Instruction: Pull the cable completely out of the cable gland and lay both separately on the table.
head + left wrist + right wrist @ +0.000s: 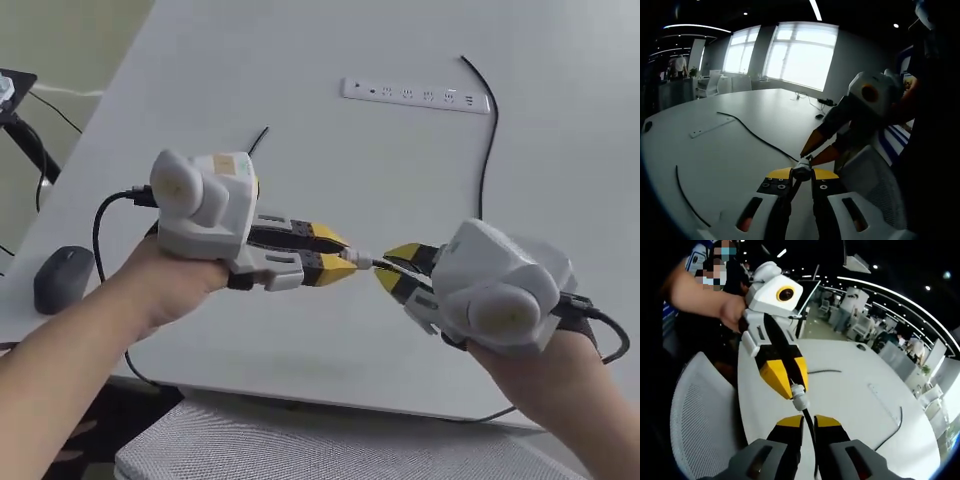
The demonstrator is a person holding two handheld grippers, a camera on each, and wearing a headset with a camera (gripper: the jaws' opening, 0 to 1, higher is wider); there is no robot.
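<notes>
Above one white table (400,150), left gripper (346,259) clamps one cable gland (799,396), right gripper (396,268) clamps one cable (809,423).

Yellow-and-black tips on white bodies are borne by the left gripper (340,256) and right gripper (390,270). The cable gland (358,260) is coloured white, its cable (811,427) black; the table (300,130) is finished pale grey.

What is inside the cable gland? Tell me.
The black cable runs into the cable gland, held by the left gripper. How far it reaches inside is hidden by the gland's body.
</notes>
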